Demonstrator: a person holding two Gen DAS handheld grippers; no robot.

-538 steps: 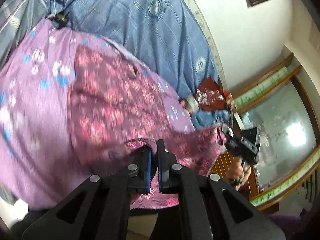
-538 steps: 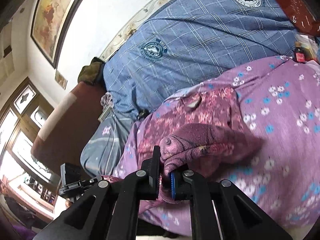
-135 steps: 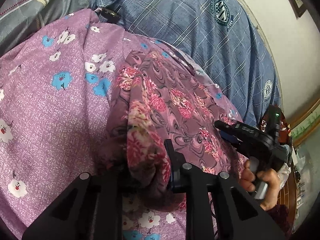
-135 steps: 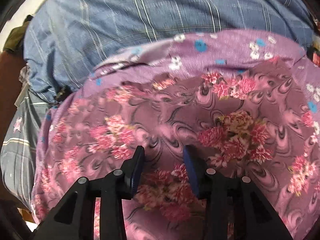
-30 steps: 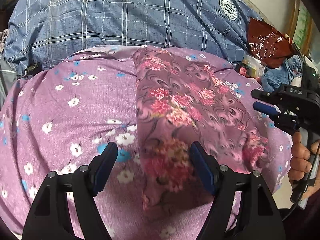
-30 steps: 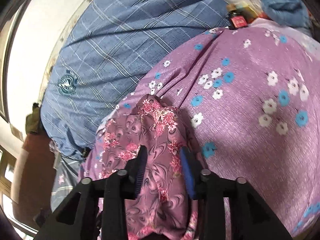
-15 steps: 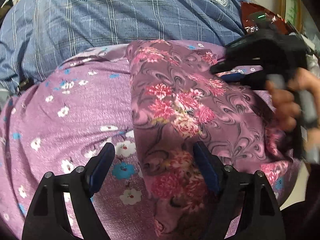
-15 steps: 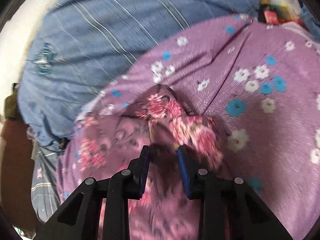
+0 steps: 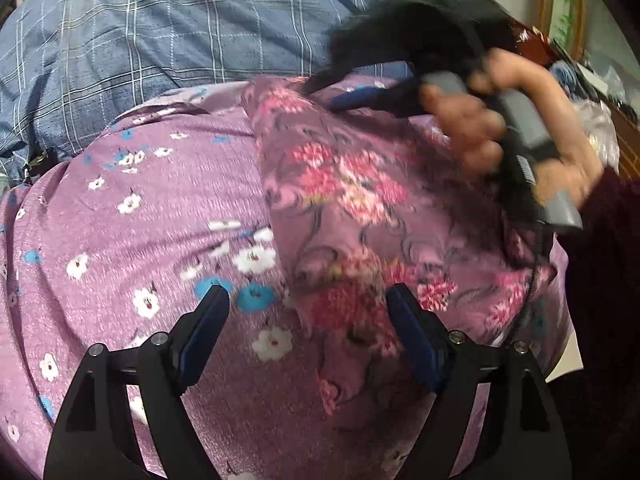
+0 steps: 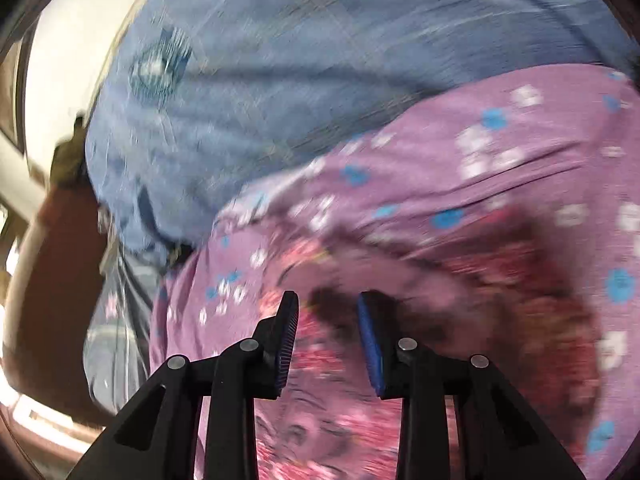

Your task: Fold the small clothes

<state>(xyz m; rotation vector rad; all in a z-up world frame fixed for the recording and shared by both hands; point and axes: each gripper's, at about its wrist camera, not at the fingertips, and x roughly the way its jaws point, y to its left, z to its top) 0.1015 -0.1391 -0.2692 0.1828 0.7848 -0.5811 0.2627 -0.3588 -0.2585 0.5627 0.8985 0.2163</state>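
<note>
Left claw (image 9: 306, 318): one, jaws just widened, released, straddling the near end of the folded rose-print garment (image 9: 360, 208), which lies on the purple flowered sheet (image 9: 140, 220). Right claw (image 10: 328, 336): one, now swung across the garment's far end; half-parted, apparently gripping nothing, though blur obscures this. Fold looks near-finished. Garments: one.

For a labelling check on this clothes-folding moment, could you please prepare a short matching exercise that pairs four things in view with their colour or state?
Things:
1. left gripper
2. folded garment
3. bedsheet
4. checked blanket

Descriptions:
A. blue with white lines and round crests
B. purple with small white and blue flowers
C. mauve with pink flowers and dark swirls
D. jaws standing wide apart

Pairs: 1-D, 2-C, 3-B, 4-A
</note>
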